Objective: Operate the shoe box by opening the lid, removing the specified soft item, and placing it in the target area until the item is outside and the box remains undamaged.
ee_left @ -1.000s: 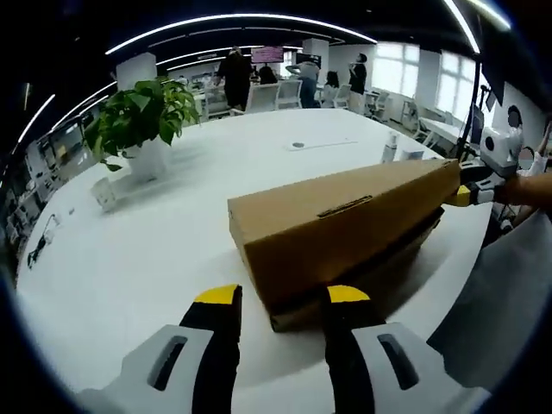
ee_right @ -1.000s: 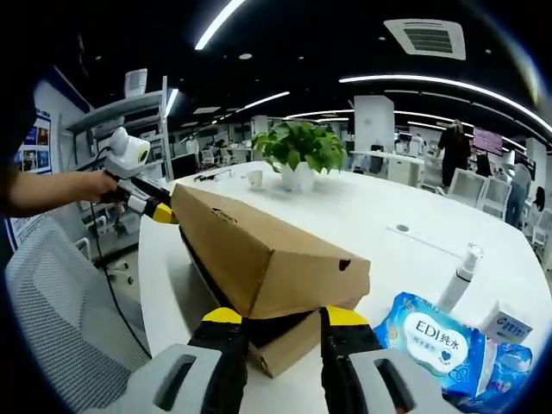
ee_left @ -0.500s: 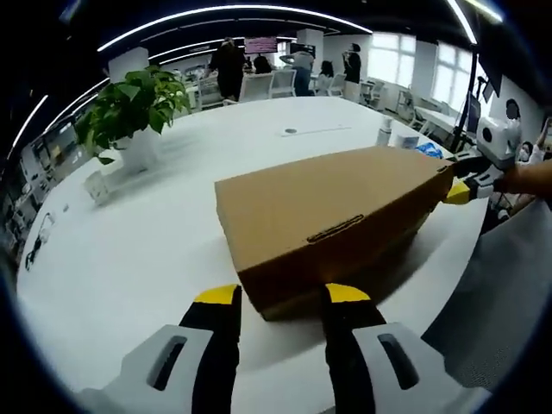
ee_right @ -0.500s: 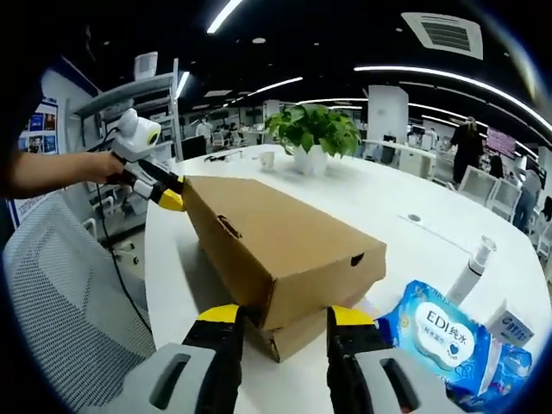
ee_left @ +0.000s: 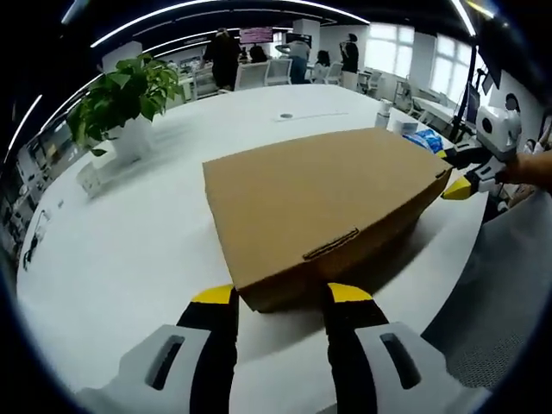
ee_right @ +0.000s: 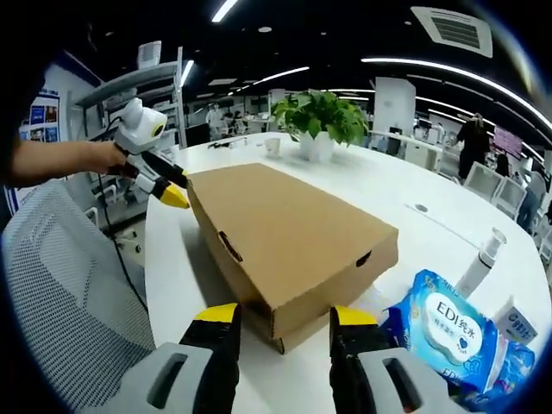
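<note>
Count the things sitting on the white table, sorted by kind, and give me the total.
Cardboard shoe box: 1
Potted plant: 1
Blue wipes packs: 2
Spray bottle: 1
Small white box: 1
Total: 6

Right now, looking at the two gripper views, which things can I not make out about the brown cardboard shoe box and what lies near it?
- Inside of the brown cardboard shoe box: both views, hidden by its closed lid.
- Soft item to remove: not identifiable, presumably under that lid.
- Blue wipes pack: right gripper view, partly cut by the picture's edge; small print unreadable.
- White spray bottle: too small to read.
</note>
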Tool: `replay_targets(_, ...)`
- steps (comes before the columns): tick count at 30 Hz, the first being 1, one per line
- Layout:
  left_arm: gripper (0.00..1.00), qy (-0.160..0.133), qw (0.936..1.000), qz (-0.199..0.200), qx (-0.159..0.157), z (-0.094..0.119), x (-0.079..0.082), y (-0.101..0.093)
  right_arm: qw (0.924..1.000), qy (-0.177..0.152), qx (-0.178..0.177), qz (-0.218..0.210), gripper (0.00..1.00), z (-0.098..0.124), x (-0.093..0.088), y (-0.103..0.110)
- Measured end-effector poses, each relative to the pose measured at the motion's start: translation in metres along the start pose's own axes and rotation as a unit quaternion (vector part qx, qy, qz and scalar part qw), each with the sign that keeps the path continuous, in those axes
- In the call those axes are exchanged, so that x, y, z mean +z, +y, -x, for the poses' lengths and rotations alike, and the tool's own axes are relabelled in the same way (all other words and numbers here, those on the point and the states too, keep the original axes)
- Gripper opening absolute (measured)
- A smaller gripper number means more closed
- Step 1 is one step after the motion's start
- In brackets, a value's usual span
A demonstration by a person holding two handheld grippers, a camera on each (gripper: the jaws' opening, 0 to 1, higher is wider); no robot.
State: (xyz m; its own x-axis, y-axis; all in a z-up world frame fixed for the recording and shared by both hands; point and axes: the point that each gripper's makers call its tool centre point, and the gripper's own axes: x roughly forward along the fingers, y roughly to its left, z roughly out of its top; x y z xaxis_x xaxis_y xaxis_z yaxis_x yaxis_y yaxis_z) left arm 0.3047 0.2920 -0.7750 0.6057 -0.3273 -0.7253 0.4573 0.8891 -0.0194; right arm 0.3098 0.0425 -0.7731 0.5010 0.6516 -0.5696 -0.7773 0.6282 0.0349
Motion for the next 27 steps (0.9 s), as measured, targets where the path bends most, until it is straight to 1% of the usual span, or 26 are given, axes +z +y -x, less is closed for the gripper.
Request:
replay_targets(5,0.39,-0.011,0.9999,0.010,0.002,0.009,0.005,0.006,0.9999,-0.011,-0.003,-0.004,0.39,0.006,0.009,-0.001)
replay_targets(9,0.39,-0.028,0.9995,0.013,0.001,0.013,0.015,0.010,0.9998,-0.020,-0.006,-0.006,0.40,0.005,0.017,-0.003)
replay_targets(10,0.39,-0.026,0.9996,0.011,-0.001,0.012,0.016,0.009,0.9998,-0.020,-0.006,-0.006,0.40,0.005,0.018,-0.003)
replay_targets(14,0.36,-0.023,0.9997,0.001,-0.008,0.010,0.015,0.006,0.9998,-0.019,-0.002,-0.006,0.40,0.001,0.018,-0.001)
replay_targets(15,0.35,-0.025,0.9996,0.000,-0.015,0.008,0.015,0.003,0.9998,-0.018,-0.004,-0.008,0.40,0.001,0.017,-0.001)
replay_targets(16,0.37,-0.027,0.9995,0.001,-0.016,0.007,0.015,0.001,0.9998,-0.018,-0.004,-0.008,0.40,0.001,0.017,-0.001)
replay_targets(18,0.38,-0.027,0.9995,0.004,-0.016,0.005,0.014,0.000,0.9998,-0.016,-0.005,-0.007,0.40,0.000,0.016,-0.002)
replay_targets(23,0.38,-0.024,0.9996,0.005,-0.010,0.002,0.011,0.000,0.9999,-0.010,-0.007,-0.002,0.40,-0.003,0.013,-0.001)
replay_targets(27,0.38,-0.016,0.9998,0.007,-0.009,-0.001,0.009,0.001,0.9999,-0.006,-0.009,0.005,0.40,-0.006,0.010,0.000)
